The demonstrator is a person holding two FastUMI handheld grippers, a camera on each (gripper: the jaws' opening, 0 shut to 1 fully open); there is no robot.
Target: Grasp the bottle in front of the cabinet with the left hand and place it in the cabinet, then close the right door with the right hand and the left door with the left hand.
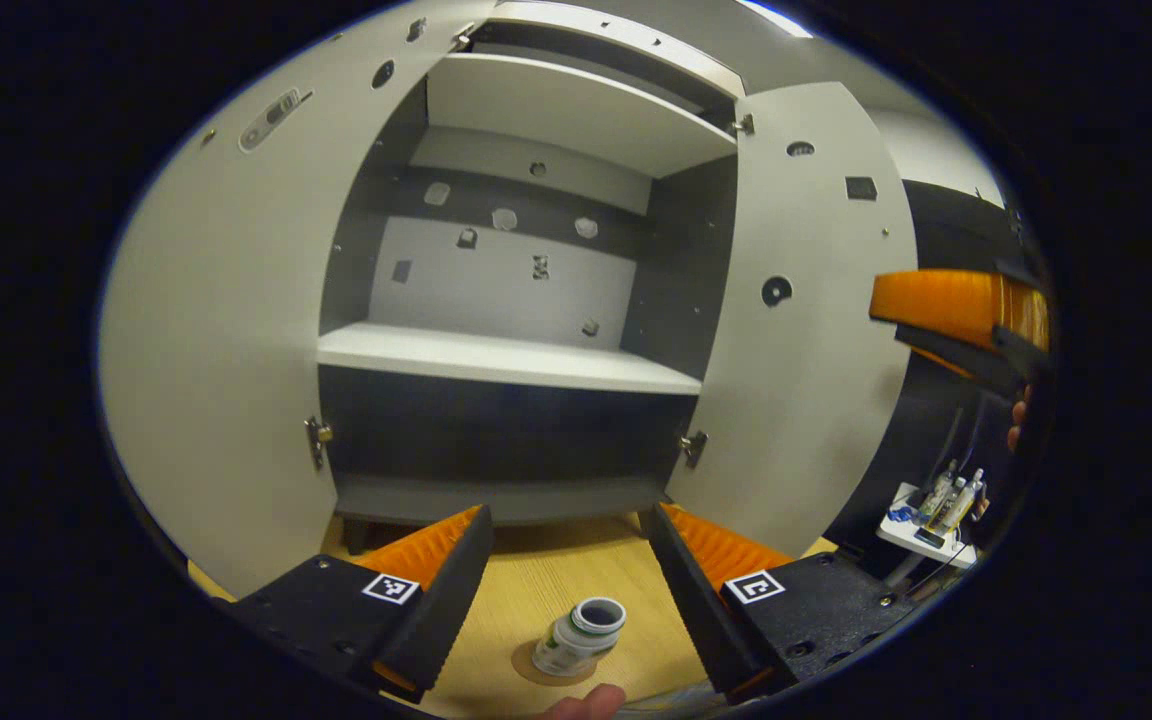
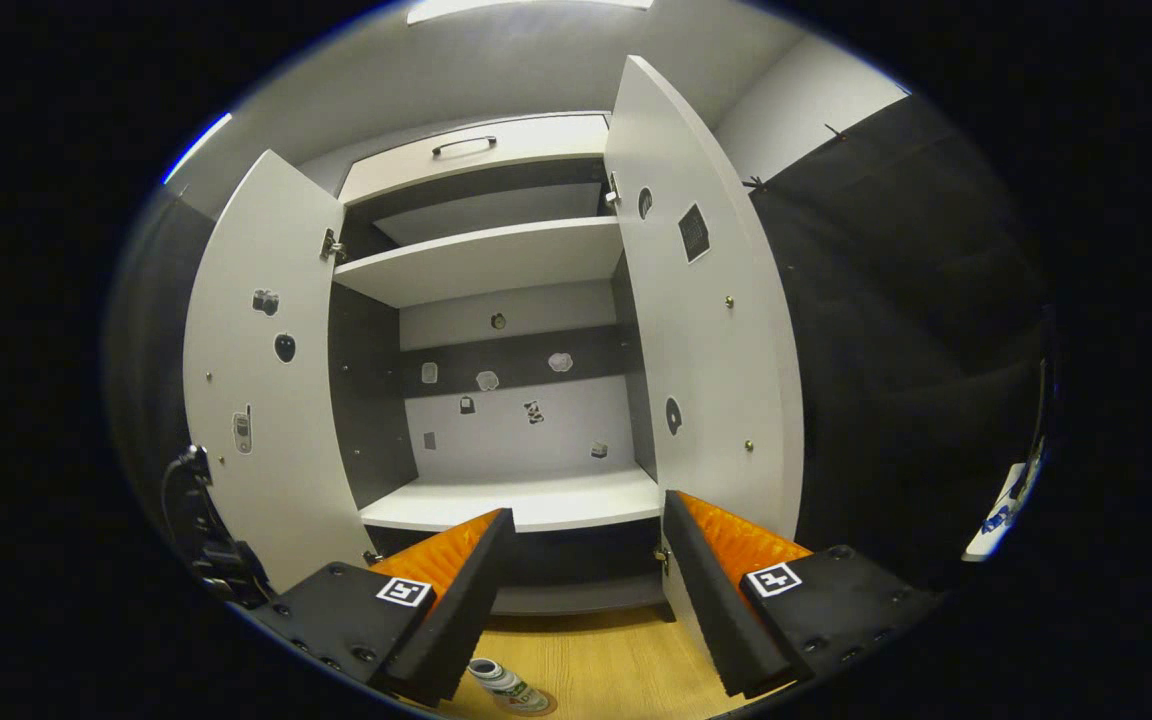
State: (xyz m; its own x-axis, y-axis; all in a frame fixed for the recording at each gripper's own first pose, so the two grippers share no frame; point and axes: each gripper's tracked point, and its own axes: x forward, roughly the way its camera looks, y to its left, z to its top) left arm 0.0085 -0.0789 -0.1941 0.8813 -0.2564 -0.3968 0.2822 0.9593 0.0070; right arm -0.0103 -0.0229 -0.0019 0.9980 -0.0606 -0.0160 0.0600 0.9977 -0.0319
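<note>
Wide apart, left gripper (image 1: 568,585) jaws, gripping nothing, poised above the wooden floor (image 1: 536,590). Just below and between them, a small white bottle (image 1: 581,635) with an open mouth, upright on a round brown mark, untouched by either finger. Past it, the open cabinet (image 1: 511,355): white middle shelf (image 1: 506,357) bare, small stickers on the back panel, left door (image 1: 216,350) and right door (image 1: 796,340) both swung outward. At far right in the left gripper view, part of the other gripper, with fingertips of a hand beneath it.

Likewise spread wide, right gripper (image 2: 586,600) jaws, holding nothing. Seen in the right gripper view near the bottom edge, beside the left finger: the same bottle (image 2: 506,685) on the floor in front of the cabinet, both doors open, drawer with a handle (image 2: 464,146) on top.
</note>
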